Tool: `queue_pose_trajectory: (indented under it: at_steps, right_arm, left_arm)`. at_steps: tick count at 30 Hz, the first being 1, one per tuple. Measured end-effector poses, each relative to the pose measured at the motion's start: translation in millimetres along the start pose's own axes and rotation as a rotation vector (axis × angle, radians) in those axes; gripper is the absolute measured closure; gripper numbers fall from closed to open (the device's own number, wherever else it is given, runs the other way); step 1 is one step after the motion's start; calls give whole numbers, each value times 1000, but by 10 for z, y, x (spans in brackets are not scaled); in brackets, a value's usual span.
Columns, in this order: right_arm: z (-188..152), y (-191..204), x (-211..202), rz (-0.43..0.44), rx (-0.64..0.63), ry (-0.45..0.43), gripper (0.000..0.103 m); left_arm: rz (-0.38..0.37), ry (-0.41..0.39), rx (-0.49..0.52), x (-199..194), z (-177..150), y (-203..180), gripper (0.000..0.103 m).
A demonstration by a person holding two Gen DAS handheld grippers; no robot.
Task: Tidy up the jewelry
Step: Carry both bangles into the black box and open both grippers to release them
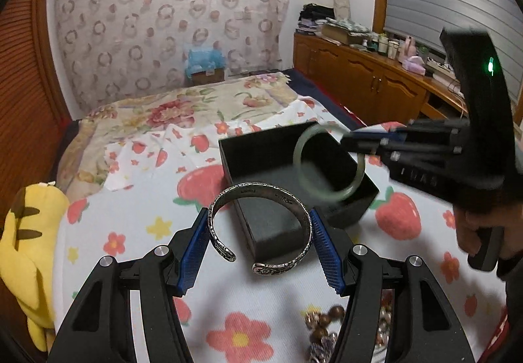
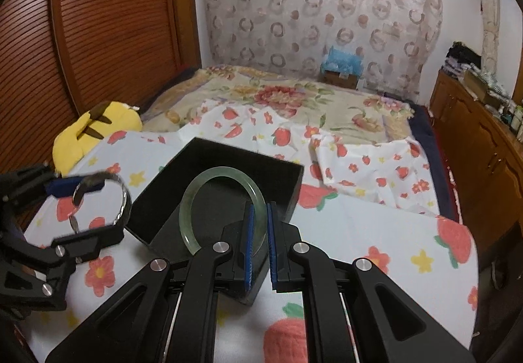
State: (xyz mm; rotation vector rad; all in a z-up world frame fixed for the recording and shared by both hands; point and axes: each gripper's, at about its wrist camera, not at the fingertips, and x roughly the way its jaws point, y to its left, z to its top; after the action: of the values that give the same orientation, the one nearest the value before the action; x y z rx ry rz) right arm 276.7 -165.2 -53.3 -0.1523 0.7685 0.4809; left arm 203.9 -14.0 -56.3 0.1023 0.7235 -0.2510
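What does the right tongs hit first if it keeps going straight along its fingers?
Probably the black box: the right tongs, shut on the jade bangle, points over its open interior, so the far wall looks first. Depth is unclear.

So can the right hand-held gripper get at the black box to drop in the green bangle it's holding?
Probably yes: the right hand-held gripper holds the pale green jade bangle above the open black box, with nothing between them.

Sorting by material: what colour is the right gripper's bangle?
Pale green bangle, clearest in the right wrist view.
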Motion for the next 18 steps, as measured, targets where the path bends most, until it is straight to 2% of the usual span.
queue_pose_trajectory:
  at_steps: [3,4,12,18]
  right_arm:
    - [-32,-16,87,37,10,35,90]
    - [-41,-30,80,26,12,27,87]
    - [-179,-168,-154,58,34,-28,87]
    - [-243,-191,-362,71,31,-61,87]
  left_arm:
    - [-2,1,1,43,55,11,45]
    - [0,1,2,66,91,8,45]
    - [0,7,26,263,256,-134,45]
    - [10,29,37,412,268,-189,45]
